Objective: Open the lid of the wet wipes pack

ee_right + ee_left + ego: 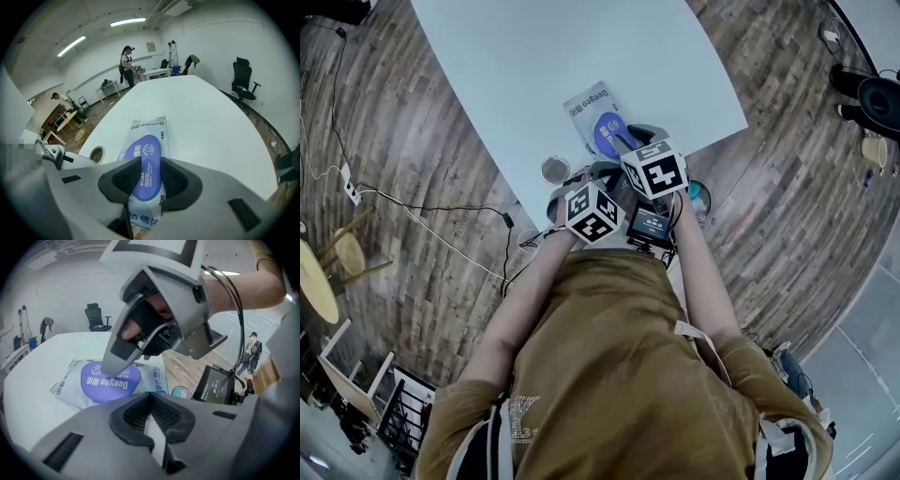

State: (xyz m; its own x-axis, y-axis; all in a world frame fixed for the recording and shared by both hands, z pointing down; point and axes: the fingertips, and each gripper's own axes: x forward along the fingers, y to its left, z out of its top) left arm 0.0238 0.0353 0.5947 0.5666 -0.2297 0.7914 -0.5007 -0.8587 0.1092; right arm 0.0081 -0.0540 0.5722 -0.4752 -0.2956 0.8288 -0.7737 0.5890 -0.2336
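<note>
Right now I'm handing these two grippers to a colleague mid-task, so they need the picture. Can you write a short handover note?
Left gripper: jaws shut, empty, held back from the pack.
Right gripper: jaws open over the purple lid, which shows between them; gripping nothing.
Wet wipes pack: lies flat on the white table, near the person's edge, with a small round tin beside it.
Done: right gripper is lined up on the lid.
Left to do: the lid looks closed and flat. Catch its edge and lift it open, perhaps with the left gripper steadying the pack.
</note>
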